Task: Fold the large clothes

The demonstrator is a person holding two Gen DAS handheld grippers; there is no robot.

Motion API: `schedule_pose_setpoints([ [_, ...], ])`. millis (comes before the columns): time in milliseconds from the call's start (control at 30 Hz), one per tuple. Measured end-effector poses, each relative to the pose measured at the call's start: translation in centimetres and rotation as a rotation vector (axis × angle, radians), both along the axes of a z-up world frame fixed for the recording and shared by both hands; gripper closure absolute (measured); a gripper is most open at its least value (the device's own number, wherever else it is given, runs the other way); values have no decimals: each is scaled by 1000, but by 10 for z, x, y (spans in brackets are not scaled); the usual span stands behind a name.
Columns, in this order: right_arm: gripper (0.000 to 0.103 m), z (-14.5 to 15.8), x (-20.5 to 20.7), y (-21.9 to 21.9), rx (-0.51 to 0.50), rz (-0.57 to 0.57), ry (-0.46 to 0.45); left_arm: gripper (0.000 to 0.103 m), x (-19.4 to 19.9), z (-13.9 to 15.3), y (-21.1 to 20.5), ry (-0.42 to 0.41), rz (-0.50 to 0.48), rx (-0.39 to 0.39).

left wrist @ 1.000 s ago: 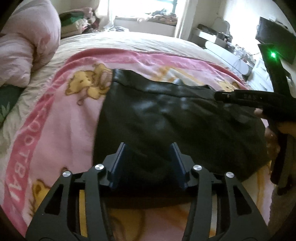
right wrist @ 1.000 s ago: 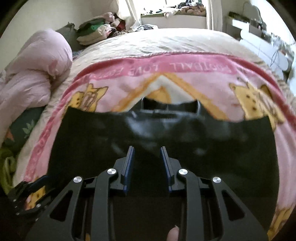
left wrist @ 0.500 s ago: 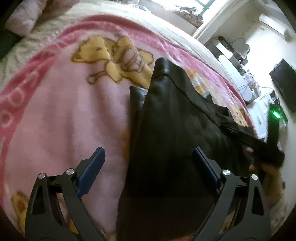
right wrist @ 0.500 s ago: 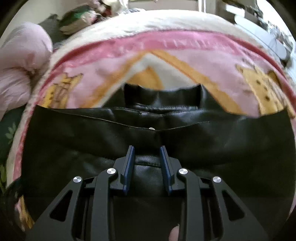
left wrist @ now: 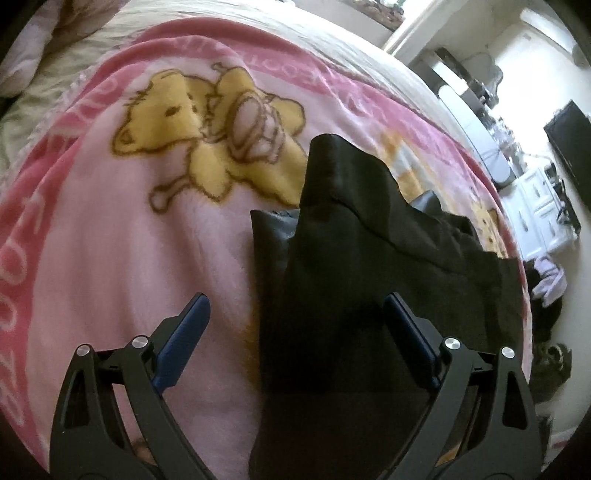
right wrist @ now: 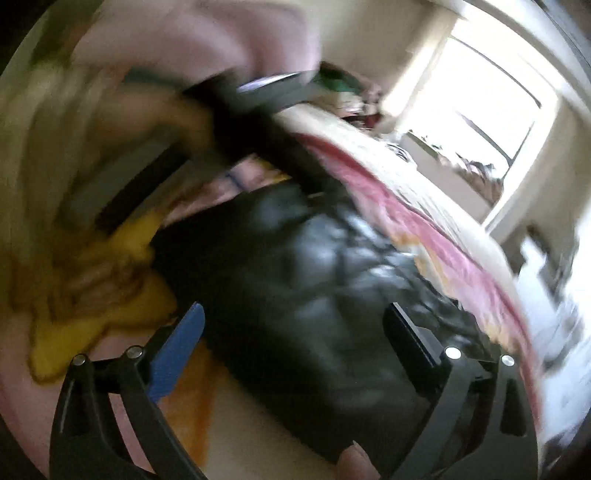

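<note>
A black leather-like garment (left wrist: 354, 266) lies folded on a pink blanket (left wrist: 122, 229) with yellow bear prints. My left gripper (left wrist: 295, 325) is open and empty, low over the garment's near left edge. In the blurred right wrist view, my right gripper (right wrist: 291, 332) is open and empty over the garment (right wrist: 317, 266). The left gripper (right wrist: 236, 110) shows there as a dark blur at the upper left.
The blanket covers a bed with a cream cover (left wrist: 325, 29). A pink duvet (left wrist: 14, 59) lies at the far left. White furniture (left wrist: 539, 199) and a black screen (left wrist: 572, 147) stand to the right. A bright window (right wrist: 480, 99) is behind the bed.
My right gripper has opened, let go of the garment and swung left quickly, blurring its view. My left gripper opened earlier and has stayed open, moving little.
</note>
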State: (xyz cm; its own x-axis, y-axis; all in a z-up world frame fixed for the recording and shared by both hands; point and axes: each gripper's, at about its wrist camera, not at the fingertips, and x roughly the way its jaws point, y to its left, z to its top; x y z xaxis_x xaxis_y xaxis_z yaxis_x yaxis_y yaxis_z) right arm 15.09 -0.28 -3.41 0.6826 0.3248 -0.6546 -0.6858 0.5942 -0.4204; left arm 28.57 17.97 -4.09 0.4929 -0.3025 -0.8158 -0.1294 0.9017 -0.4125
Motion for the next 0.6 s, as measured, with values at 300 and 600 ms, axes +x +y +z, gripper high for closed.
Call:
schedule_pose_setpoints([
  [300,7,-38,17,55,-162,-41,-156,15,-2,-2,9,-2,2,3],
  [600,65,-40,2,62,-201,45,-307,15,-4,-4,12,3,-3,-51],
])
